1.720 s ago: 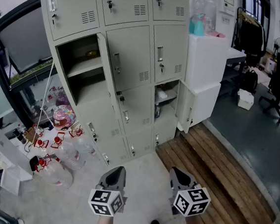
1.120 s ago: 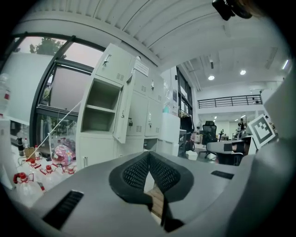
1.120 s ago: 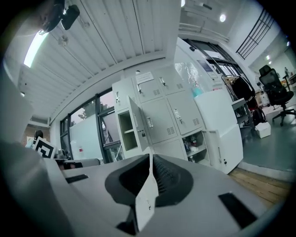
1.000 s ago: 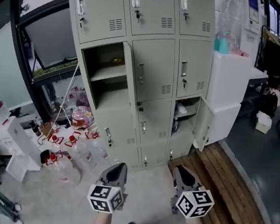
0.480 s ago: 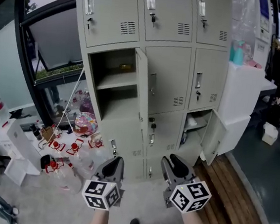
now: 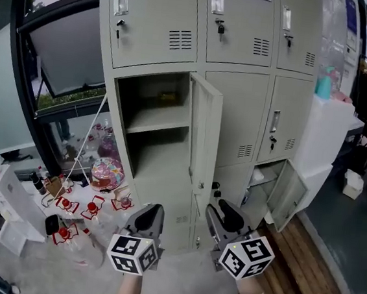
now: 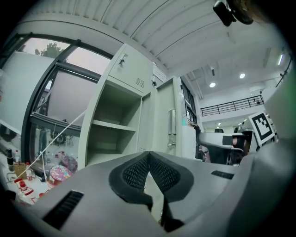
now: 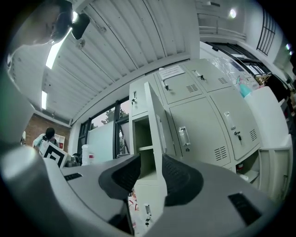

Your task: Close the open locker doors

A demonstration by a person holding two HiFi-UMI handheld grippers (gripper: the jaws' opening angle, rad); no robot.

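Note:
A grey locker bank [image 6: 245, 52] stands ahead. The upper left compartment [image 6: 154, 117] is open, and its door [image 6: 204, 135] swings out toward me. A lower right door [image 6: 292, 197] also hangs open, with items on the shelf behind it. My left gripper [image 6: 152, 213] is low in front of the lockers, shut and empty; its pads meet in the left gripper view [image 7: 149, 159]. My right gripper [image 6: 220, 212] is beside it, jaws opening, nothing between them. In the right gripper view the gripper [image 8: 151, 173] points at the open door's edge [image 8: 157, 120], well short of it.
Red-capped bottles [image 6: 66, 209] and a colourful ball [image 6: 107, 173] lie on the floor to the left, by a white box [image 6: 9, 190]. A white cabinet [image 6: 327, 145] with a teal bottle [image 6: 324, 83] adjoins the lockers on the right. Wooden decking [image 6: 307, 273] runs along the right.
The lockers have come nearer and stand more upright in view. The right gripper's jaws have spread apart. The left gripper stays shut.

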